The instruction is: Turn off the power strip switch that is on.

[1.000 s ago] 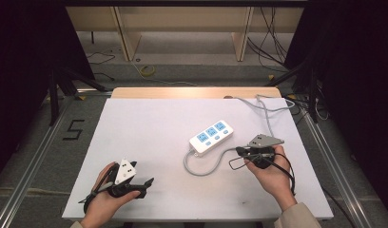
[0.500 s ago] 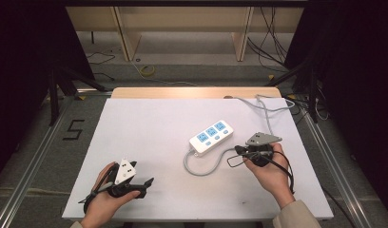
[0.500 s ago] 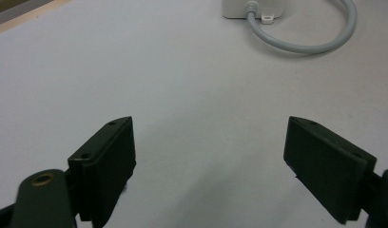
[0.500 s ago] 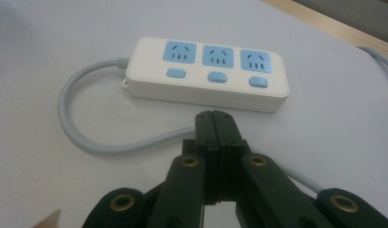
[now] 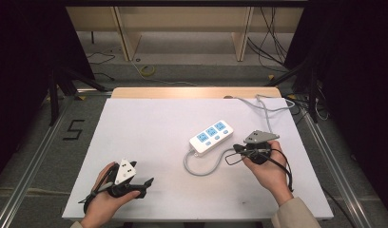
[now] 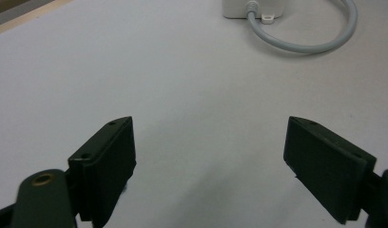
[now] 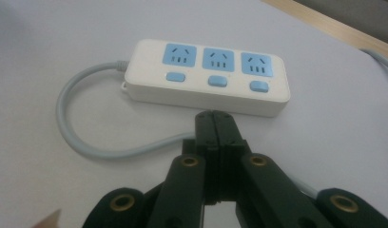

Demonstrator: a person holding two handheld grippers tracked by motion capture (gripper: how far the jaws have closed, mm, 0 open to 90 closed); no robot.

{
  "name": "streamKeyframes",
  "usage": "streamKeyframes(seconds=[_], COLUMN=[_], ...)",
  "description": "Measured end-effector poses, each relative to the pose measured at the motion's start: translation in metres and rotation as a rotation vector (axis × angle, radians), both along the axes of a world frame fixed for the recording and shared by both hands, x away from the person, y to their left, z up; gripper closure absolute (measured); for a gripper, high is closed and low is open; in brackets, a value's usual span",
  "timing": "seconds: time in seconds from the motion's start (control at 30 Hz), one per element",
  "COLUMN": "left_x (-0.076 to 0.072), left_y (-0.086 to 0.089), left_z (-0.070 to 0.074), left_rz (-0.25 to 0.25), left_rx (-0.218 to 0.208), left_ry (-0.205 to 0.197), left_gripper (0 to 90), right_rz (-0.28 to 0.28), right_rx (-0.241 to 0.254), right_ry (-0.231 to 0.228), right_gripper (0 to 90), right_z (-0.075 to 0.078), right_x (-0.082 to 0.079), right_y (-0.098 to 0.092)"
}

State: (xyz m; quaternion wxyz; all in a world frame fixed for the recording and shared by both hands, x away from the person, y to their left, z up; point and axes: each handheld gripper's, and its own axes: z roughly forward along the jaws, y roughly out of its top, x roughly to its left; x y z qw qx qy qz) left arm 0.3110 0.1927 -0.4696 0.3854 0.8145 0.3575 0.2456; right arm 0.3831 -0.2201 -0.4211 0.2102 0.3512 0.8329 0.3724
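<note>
The left tongs [image 6: 208, 166] stand with their two black jaws spread wide apart and nothing between them, only bare white table [image 6: 192, 85] under the gap. In the high view the left tongs [image 5: 147, 182] sit low near the table's near-left corner, held in the person's left hand [image 5: 106, 202], jaws pointing toward the right edge.

The right tongs [image 7: 215, 124] have their jaws pressed flat together, holding nothing. Their tips lie just beside the long near side of a white power strip [image 7: 207, 76], and I cannot tell whether they touch it. In the high view the right tongs [image 5: 236, 149] are held by the right hand [image 5: 268, 166] toward the table's right edge, jaws pointing left, with the grey plate on top.

The power strip [image 5: 211, 137] lies flat around the middle of the table [image 5: 149, 128], somewhat toward the right edge, set at a slant. It carries three blue sockets, each with a blue button beside it. Its grey cord [image 5: 201, 168] leaves the strip's near-left end, loops toward the near edge, and passes under the right tongs. More grey cord [image 5: 266, 107] lies looped at the far-right corner.
</note>
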Motion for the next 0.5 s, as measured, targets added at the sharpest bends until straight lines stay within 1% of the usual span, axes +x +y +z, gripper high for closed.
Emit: streamKeyframes(seconds=[0.5], left_x=[0.0000], left_y=[-0.0001], left_z=[-0.0001], left_rz=[0.000], left_rx=[0.002], left_ry=[-0.001], left_gripper=[17.7], right_rz=[0.007], right_rx=[-0.015], right_ry=[0.011], right_gripper=[90.0], right_z=[0.0016], right_x=[0.0071], right_y=[0.0049])
